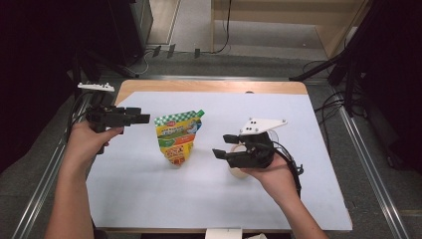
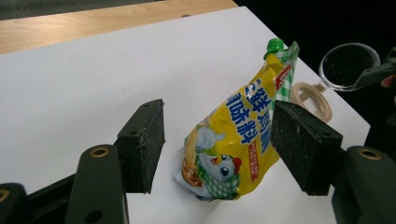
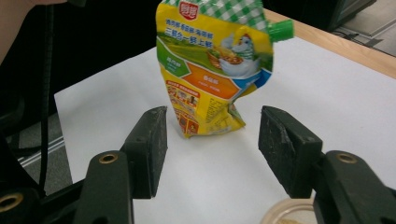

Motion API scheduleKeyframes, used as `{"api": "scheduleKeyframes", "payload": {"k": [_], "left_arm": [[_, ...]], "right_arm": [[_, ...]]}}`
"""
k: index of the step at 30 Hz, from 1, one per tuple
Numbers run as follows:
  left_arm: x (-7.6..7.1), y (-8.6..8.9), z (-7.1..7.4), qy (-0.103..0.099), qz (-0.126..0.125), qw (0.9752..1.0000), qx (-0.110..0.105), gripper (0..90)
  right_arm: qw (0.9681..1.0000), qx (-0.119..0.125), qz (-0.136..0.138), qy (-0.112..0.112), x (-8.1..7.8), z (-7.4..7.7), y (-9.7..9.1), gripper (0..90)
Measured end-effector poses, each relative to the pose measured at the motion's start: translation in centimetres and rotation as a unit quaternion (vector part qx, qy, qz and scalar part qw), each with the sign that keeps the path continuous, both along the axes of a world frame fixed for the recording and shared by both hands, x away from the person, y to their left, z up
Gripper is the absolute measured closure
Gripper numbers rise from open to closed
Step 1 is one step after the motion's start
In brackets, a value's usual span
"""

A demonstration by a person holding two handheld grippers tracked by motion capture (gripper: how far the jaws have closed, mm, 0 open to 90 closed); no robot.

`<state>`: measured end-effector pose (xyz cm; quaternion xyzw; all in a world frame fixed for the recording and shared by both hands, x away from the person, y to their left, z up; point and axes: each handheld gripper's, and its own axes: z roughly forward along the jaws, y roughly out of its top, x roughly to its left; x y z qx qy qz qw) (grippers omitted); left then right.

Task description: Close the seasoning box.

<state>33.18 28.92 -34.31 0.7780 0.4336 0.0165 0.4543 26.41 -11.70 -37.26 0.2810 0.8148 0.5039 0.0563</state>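
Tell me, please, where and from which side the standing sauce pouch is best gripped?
Probably the upper body of the pouch, just below its green cap. It stands upright and is flat, so closing across its thin faces should suit better than spanning its width. The open left claw is already level with that part and could come straight in from the pouch's left; the base looks crumpled and less firm.

Even, fairly bright light is falling from above on the white rectangular sheet covering the table [image 1: 209,199], and shadows on it are staying faint. Around this sheet, the room is sinking into darkness at both sides of the high view. The yellow and green plastic spouted pouch [image 2: 236,140] is showing soft glare. All pictures are looking slightly soft and grainy.
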Motion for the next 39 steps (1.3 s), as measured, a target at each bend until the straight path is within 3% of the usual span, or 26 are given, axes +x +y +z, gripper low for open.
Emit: {"api": "scheduleKeyframes", "payload": {"k": [11, 15, 27, 39], "left_arm": [[0.6, 0.1, -1.6, 0.015, 0.003, 0.9997, 0.018, 36.1], [0.6, -0.4, -1.7, 0.016, -0.007, 0.9997, 0.019, 35.2], [0.8, -0.7, -2.3, 0.027, -0.011, 0.9992, 0.028, 34.8], [0.8, -1.0, -2.3, 0.027, -0.018, 0.9991, 0.028, 34.4]], "right_arm": [[0.9998, 0.007, -0.02, 0.008, 0.9, 1.1, -2.6, 45.1], [0.9995, 0.004, -0.031, 0.007, 1.2, 1.4, -3.6, 45.5], [0.9958, 0.025, -0.088, 0.009, 2.3, 2.0, -7.8, 52.1], [0.9875, 0.026, -0.155, 0.013, 3.1, 1.6, -11.3, 77.5]]}}
